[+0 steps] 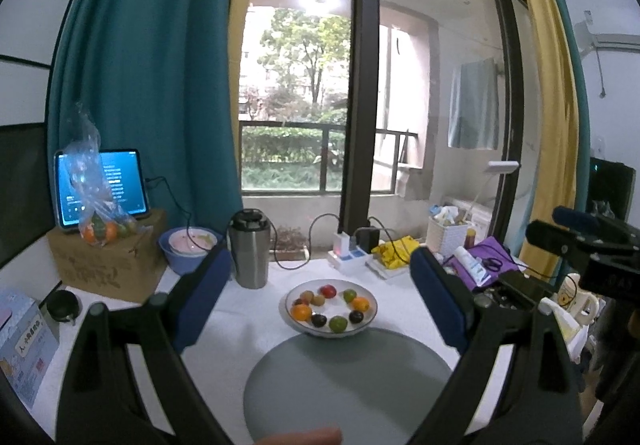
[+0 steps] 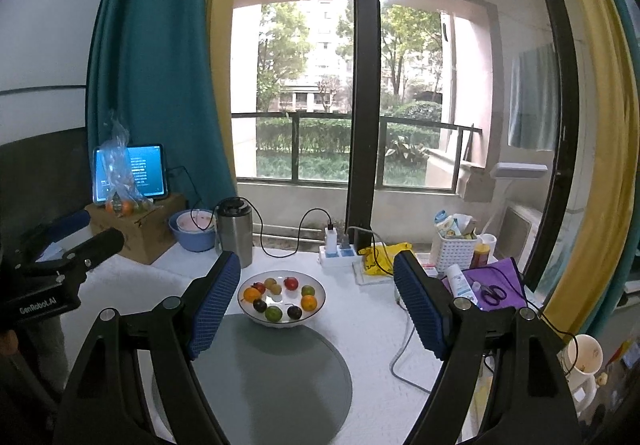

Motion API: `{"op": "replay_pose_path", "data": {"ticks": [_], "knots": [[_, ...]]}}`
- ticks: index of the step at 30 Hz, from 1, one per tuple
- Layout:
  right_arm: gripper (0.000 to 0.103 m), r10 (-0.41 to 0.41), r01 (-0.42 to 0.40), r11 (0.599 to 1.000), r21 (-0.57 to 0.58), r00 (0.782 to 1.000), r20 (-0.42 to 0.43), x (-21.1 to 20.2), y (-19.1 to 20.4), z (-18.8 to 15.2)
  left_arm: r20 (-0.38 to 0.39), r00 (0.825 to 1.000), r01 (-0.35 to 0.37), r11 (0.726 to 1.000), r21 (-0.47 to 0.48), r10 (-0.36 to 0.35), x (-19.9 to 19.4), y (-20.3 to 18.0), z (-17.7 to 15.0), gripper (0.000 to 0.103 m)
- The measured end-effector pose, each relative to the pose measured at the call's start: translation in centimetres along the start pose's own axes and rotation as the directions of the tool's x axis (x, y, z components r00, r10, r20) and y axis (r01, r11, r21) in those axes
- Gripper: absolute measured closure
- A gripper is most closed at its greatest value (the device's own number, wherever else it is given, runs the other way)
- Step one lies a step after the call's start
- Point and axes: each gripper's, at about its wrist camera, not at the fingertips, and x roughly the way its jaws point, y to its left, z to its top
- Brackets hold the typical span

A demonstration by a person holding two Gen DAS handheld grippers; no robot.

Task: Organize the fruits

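Observation:
A white bowl (image 1: 370, 319) (image 2: 316, 285) stands on the white table and holds several small fruits in a ring: orange, green, red and dark purple ones. A round grey mat (image 1: 348, 377) (image 2: 276, 369) lies on the table just in front of it. My left gripper (image 1: 320, 289) is open and empty, held above the near side of the table with the bowl between its blue fingers (image 1: 204, 297). My right gripper (image 2: 318, 297) is open and empty, also framing the bowl. A clear plastic bag of fruit (image 1: 100, 225) (image 2: 122, 201) sits on a cardboard box at the back left.
A steel flask (image 1: 250, 251) (image 2: 235, 231) and a blue basin (image 1: 180, 251) (image 2: 194, 231) stand behind the bowl to the left. A tablet (image 1: 100, 185), a power strip (image 2: 338, 253), a yellow packet (image 1: 394, 251), a white basket (image 2: 456, 245) and a purple cloth (image 2: 496, 281) crowd the back and right.

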Motion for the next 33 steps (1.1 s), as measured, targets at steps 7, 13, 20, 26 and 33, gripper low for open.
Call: {"op": "replay_pose_path", "data": {"ticks": [7,13,20,26,33], "knots": [[0.021,0.006,-0.006,1.000,-0.001,1.000,-0.014,0.4,0.2,-0.1,0.003,1.000,-0.002,1.000,-0.006,0.002,-0.1,0.1,-0.2,0.011],[0.021,0.010,-0.010,1.000,0.001,1.000,-0.024,0.7,0.2,-0.2,0.001,1.000,0.001,1.000,-0.007,-0.001,-0.1,-0.1,-0.3,0.011],[0.021,0.016,-0.016,1.000,0.001,0.999,-0.028,1.0,0.4,-0.2,-0.016,1.000,0.000,1.000,-0.016,-0.001,0.4,-0.3,-0.8,0.011],[0.021,0.018,-0.018,1.000,0.003,0.999,-0.034,1.1,0.3,-0.4,-0.012,1.000,0.006,1.000,-0.016,-0.006,0.2,-0.5,-0.8,0.011],[0.021,0.020,-0.020,1.000,0.004,0.999,-0.031,1.2,0.3,-0.4,-0.011,1.000,0.003,1.000,-0.017,-0.003,0.2,-0.5,-0.8,0.011]]}}
